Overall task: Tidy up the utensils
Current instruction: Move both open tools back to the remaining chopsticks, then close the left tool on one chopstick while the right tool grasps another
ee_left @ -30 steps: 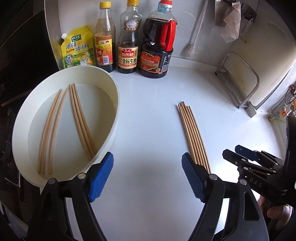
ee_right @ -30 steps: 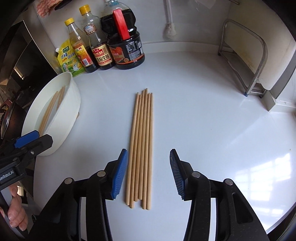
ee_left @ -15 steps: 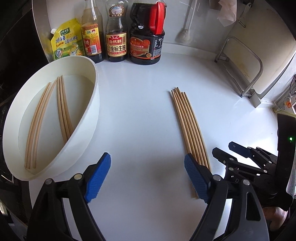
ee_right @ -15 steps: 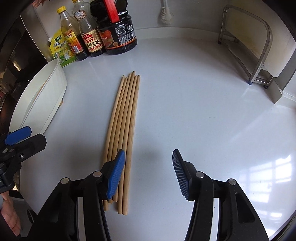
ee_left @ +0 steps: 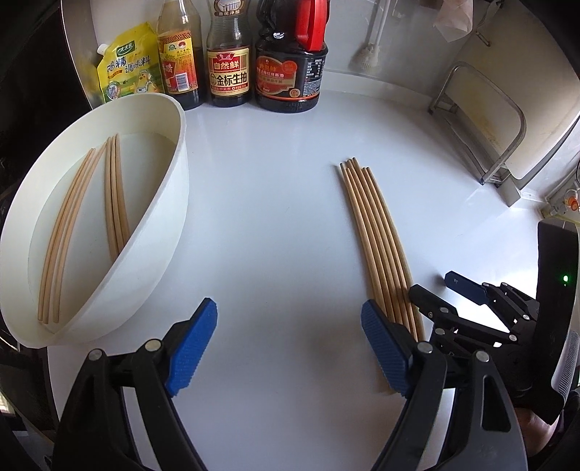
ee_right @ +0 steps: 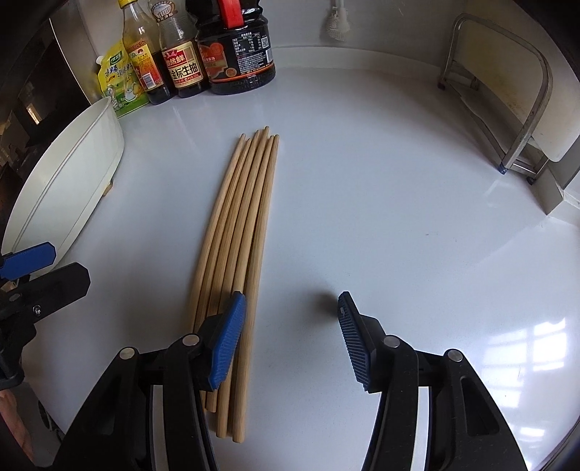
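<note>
Nearest to us, our left claw (ee_left: 288, 347) stood wide open over the white surface (ee_left: 275, 224), its blue pads (ee_left: 192, 347) holding nothing. Our right claw (ee_right: 290, 344) was likewise spread wide and empty, with bare surface between its two pads. Its left pad (ee_right: 228, 340) hung over the near ends of the loose chopsticks (ee_right: 239, 232), though we could not tell from either view whether it touched them.

Those chopsticks, about six as far as we could count, lay side by side in a tight bundle on the surface, running away from us toward the back wall. In the left wrist view the same bundle (ee_left: 377, 239) lay on the right, with its near ends hidden behind the right pad of the left claw, and the right claw (ee_left: 449, 293) appeared just beside them.

To the left sat a white oval basin (ee_left: 177, 203), resting on the surface well apart from the bundle. Inside it lay more chopsticks (ee_left: 90, 217) in two small groups, lengthwise along the floor of the basin.

Farther back, against the wall, stood a row of condiments: a yellow seasoning pouch (ee_left: 125, 65), two slim sauce bottles (ee_left: 203, 61), and a large dark soy sauce jug (ee_left: 290, 72) with a red handle. At the far right a metal rack (ee_right: 507, 94) stood by the wall, and a white brush (ee_right: 337, 21) hung at the back.
</note>
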{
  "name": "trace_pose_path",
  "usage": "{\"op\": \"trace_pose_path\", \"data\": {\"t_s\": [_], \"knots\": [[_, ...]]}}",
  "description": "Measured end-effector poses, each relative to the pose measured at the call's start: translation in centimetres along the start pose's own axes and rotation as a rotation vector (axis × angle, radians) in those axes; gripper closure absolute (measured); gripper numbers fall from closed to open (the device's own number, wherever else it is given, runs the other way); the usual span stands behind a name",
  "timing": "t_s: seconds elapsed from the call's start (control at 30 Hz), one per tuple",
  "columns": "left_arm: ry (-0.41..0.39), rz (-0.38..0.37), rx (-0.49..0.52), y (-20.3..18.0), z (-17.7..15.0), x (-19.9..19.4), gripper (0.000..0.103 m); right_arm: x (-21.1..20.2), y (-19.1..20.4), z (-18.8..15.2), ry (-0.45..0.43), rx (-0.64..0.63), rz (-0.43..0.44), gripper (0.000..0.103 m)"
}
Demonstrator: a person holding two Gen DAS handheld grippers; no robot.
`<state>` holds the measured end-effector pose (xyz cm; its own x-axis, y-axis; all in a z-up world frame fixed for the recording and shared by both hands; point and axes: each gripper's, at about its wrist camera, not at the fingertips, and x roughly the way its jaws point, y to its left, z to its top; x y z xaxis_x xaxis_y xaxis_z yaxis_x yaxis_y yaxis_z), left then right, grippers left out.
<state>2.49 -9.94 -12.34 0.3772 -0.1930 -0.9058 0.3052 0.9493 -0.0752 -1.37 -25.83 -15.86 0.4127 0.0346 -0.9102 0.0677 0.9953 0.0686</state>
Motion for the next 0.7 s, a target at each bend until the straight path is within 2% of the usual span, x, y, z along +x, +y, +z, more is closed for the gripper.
{"op": "trace_pose_path", "data": {"t_s": [0.3,0.7], "knots": [[0.008,-0.026,0.010,-1.5,0.2,0.9,0.023,0.0,-0.6,0.1,-0.006,-0.002,-0.017,0.052],[0.035,-0.038,0.021,-3.6,0.1,3.4,0.023,-0.2,-3.8,0.1,-0.018,0.035,-0.043,0.052]]}}
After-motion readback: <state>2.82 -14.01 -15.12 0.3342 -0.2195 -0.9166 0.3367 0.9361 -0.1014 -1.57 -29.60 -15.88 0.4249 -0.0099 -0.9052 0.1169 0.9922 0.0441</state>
